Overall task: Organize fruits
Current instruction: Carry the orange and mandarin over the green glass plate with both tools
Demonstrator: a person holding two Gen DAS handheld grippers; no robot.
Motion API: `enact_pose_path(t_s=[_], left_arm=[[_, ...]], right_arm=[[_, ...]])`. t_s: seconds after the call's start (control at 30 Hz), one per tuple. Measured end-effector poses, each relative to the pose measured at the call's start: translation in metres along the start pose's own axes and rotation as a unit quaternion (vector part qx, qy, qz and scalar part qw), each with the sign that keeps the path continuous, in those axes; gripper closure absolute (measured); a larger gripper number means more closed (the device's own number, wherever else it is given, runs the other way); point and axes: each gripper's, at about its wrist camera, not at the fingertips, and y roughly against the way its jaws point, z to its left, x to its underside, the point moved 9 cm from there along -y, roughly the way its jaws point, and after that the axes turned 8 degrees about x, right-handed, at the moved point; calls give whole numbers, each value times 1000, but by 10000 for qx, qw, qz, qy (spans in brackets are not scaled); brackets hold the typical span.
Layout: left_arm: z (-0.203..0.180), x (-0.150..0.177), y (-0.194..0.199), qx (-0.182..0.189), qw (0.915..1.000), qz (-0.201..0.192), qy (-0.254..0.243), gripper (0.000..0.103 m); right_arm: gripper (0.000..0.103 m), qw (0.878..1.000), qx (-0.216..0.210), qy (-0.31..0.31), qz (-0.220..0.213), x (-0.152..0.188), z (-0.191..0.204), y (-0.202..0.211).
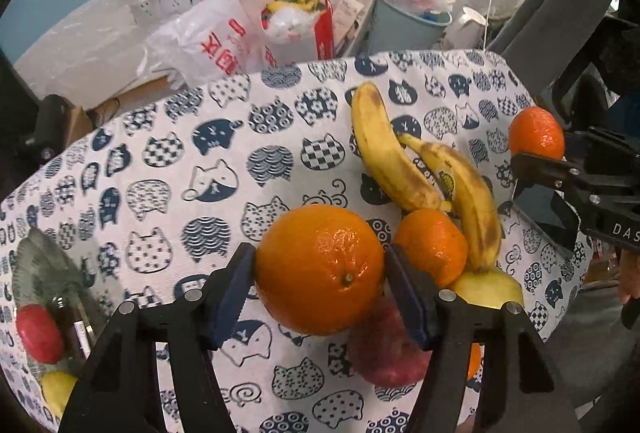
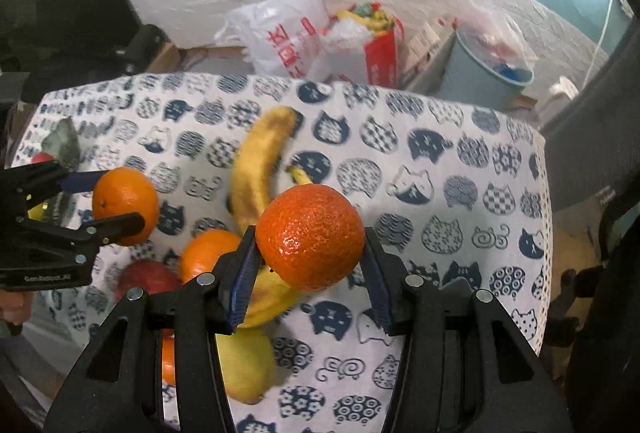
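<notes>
My left gripper (image 1: 320, 273) is shut on a large orange (image 1: 320, 269) and holds it above the cat-print cloth (image 1: 180, 173). My right gripper (image 2: 310, 261) is shut on a small mandarin (image 2: 310, 237), also lifted; it shows at the right of the left wrist view (image 1: 536, 133). Below lie two bananas (image 1: 384, 153), another orange (image 1: 432, 245), a red apple (image 1: 384, 353) and a yellow-green pear (image 1: 488, 289). The left gripper with its orange (image 2: 126, 205) shows at the left of the right wrist view.
A glass bowl (image 1: 44, 273) with a red fruit (image 1: 38, 333) and a yellow fruit (image 1: 58, 389) stands at the table's left. Behind the table are plastic bags (image 1: 200, 37), a red box (image 1: 300, 25) and a blue-grey bin (image 1: 408, 25). The table's right edge (image 2: 544, 193) is close.
</notes>
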Motion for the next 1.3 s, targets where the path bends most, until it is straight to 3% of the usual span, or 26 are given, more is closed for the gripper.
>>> enact_pose_path(t_s=[0.53,1.3], left_arm=[[17,15,74,-170,9982,-577,63,35],[126,78,121,-518,9902,-736,1072,35]], right_arm=[[55,9969,-435,401,-526,-32,73,44],[55,9840,-1129,1306,-441,-52,221,37]])
